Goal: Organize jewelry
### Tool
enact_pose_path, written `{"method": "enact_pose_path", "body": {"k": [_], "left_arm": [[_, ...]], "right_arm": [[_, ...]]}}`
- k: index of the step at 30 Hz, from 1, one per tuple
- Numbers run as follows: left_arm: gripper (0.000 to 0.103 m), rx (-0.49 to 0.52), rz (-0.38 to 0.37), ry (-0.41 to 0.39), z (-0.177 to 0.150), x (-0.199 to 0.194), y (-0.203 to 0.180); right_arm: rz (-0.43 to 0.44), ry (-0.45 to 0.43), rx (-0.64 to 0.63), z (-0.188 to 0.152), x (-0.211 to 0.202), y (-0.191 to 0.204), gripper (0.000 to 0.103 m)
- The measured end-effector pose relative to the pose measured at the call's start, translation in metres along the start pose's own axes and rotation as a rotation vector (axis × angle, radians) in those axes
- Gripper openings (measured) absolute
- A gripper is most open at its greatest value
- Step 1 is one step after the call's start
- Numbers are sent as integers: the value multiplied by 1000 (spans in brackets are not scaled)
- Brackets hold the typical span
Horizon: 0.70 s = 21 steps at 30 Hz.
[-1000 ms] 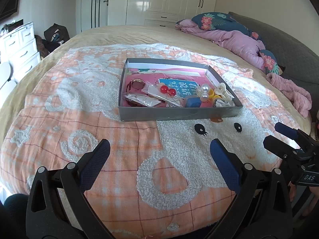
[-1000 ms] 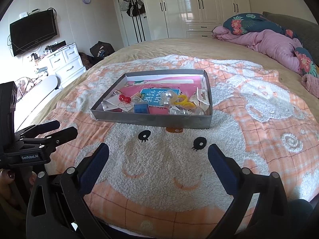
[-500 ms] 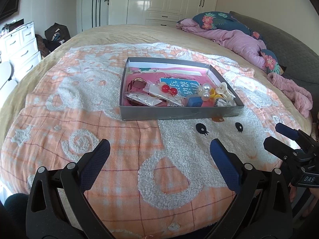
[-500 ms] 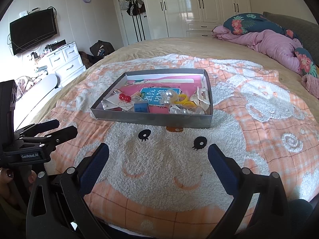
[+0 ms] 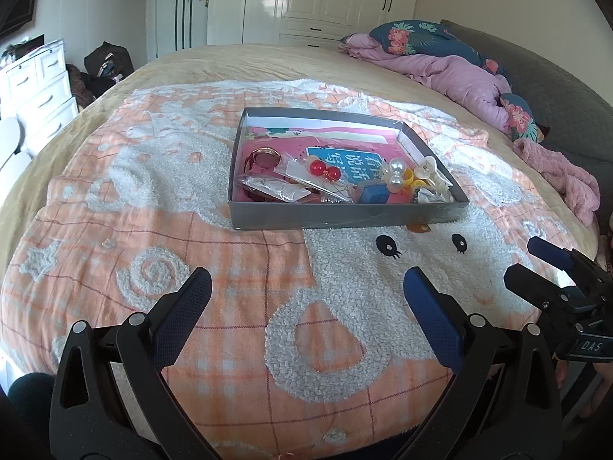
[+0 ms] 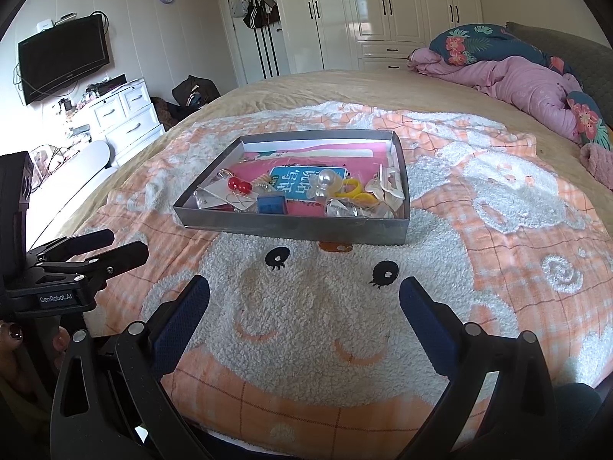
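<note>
A shallow grey box (image 5: 345,216) (image 6: 291,226) lies on the bed's orange-and-white blanket and holds several jewelry pieces. Among them are red bead earrings (image 5: 323,168) (image 6: 238,185), pearl pieces (image 5: 395,174) (image 6: 327,180), a gold ring-like piece (image 5: 265,156), a small blue box (image 5: 373,194) (image 6: 271,204), a cream hair claw (image 5: 431,168) and clear packets. My left gripper (image 5: 304,291) hovers open over the blanket, well short of the box. My right gripper (image 6: 304,299) is open too, at a similar distance. Each gripper also shows at the edge of the other's view.
A pink quilt and floral pillows (image 5: 452,65) are piled at the bed's far right. White wardrobes (image 6: 383,11) line the back wall. A white dresser (image 6: 126,115) and a wall TV (image 6: 63,57) stand to the left. A hand (image 6: 15,335) holds the left gripper.
Both views have edged slightly closer to the box. The grippers stay open and nothing in the box has moved.
</note>
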<state>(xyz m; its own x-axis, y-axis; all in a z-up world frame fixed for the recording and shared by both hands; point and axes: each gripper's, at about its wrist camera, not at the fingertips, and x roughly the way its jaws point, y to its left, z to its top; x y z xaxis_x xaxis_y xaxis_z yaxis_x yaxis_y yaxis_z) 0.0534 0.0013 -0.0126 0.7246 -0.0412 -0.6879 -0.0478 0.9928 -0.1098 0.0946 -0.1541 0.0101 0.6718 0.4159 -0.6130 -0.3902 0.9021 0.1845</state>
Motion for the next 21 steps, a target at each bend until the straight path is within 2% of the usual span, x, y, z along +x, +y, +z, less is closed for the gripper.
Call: {"method": "enact_pose_path", "body": {"k": [11, 17, 21], "left_arm": [[94, -41, -35, 25, 3, 6, 8], [94, -78, 20, 32, 16, 18, 27], [94, -111, 99, 49, 47, 41, 65]], "right_arm": [[-9, 10, 1, 0, 5, -2, 99], [-18, 31, 26, 9, 17, -14, 99], [-23, 49, 67, 28, 33, -36, 99]]}}
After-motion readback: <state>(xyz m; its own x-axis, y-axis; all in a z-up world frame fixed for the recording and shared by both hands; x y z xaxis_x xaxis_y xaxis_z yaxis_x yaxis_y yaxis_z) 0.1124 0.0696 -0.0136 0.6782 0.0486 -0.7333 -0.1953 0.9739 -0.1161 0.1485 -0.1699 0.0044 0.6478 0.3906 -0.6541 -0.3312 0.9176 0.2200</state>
